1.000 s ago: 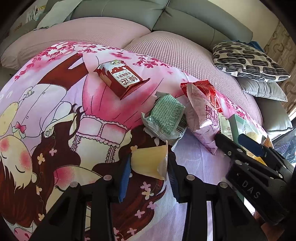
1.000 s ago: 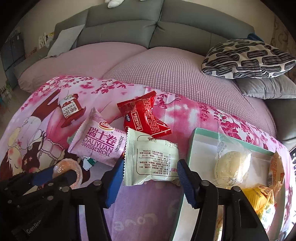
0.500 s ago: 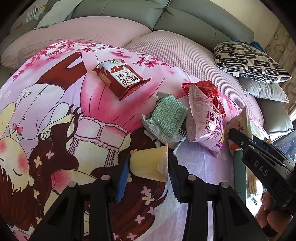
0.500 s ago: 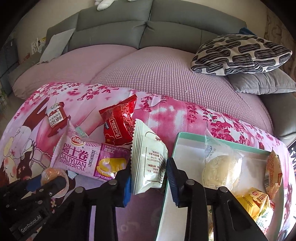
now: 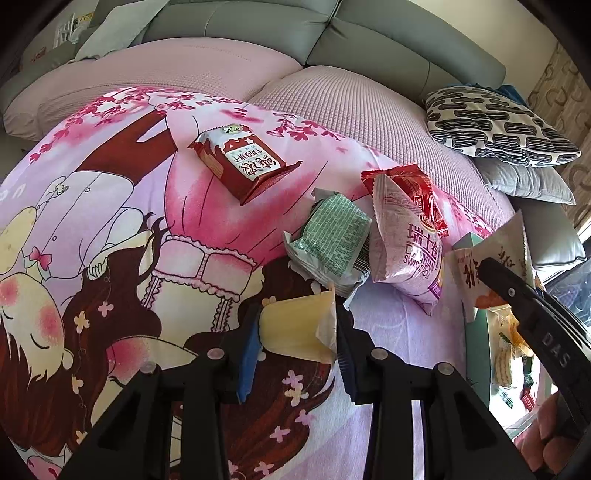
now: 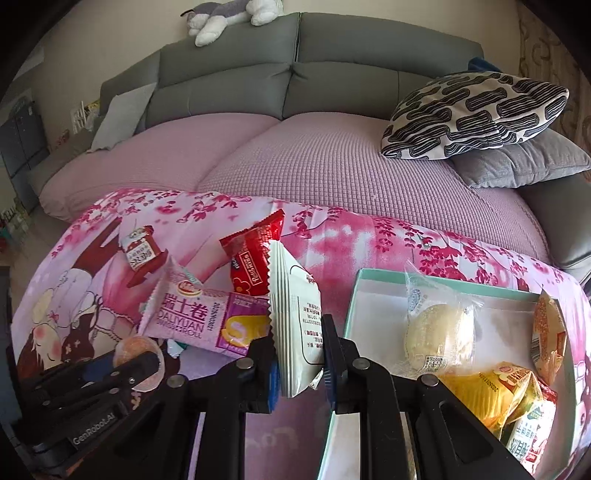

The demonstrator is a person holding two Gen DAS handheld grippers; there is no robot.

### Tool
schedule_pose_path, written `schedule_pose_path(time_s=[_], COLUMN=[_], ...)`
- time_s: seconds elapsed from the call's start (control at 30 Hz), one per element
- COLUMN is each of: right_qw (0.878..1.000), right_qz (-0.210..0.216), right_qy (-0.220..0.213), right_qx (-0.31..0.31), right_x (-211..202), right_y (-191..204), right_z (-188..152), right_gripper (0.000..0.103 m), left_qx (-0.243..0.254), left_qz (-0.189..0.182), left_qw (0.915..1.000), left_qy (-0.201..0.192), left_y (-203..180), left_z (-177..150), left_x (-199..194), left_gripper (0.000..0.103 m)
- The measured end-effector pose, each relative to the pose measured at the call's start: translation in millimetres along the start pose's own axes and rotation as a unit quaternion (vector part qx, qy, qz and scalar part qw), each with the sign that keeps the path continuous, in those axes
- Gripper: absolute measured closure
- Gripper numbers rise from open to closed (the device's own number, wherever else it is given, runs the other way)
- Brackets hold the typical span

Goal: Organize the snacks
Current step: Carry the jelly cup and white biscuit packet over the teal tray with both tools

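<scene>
My left gripper (image 5: 295,343) is shut on a yellow jelly cup (image 5: 295,326), held just above the pink printed blanket (image 5: 110,240). My right gripper (image 6: 299,354) is shut on a white snack packet (image 6: 295,325), held on edge left of the teal box (image 6: 373,275). The box holds a round bun in clear wrap (image 6: 439,328) and several yellow and orange packets. On the blanket lie a pink Swiss roll pack (image 6: 199,317), a red packet (image 6: 255,262), a green packet (image 5: 332,240) and a dark red biscuit pack (image 5: 242,166).
A grey sofa with a pink quilted cover (image 6: 314,166) runs behind the blanket. A black-and-white patterned pillow (image 6: 476,110) lies on grey cushions at the right. A plush toy (image 6: 229,14) lies on the sofa back.
My right gripper closed on the white packet, lifted it and turned it on edge beside the box. The left gripper kept hold of the jelly cup and barely moved.
</scene>
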State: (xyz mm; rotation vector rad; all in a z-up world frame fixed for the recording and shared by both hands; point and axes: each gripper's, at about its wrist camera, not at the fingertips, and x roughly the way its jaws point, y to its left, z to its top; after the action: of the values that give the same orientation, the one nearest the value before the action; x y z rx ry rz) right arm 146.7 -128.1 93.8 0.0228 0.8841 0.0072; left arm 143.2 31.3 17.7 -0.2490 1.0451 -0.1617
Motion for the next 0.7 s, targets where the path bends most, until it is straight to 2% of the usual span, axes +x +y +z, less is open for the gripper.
schedule_pose_path(time_s=[0.23,0.7], right_qw=[0.999,0.998], right_qz=[0.022,0.019], right_qy=[-0.009,-0.008], right_qx=[0.025,0.061], right_x=[-29.1,-70.2], right_y=[3.2,-9.7], right_z=[-18.2,-43.8], right_gripper=[0.083,0.083], left_qx=[-0.003,0.011], left_qz=[-0.002,-0.014], left_qw=[0.9998,0.9980], left_qy=[-0.018,-0.061], left_y=[0.6,-14.5], left_z=[-2.1,-3.6], left_x=[-17.9,-57.9], left_gripper=[0.064,0.064])
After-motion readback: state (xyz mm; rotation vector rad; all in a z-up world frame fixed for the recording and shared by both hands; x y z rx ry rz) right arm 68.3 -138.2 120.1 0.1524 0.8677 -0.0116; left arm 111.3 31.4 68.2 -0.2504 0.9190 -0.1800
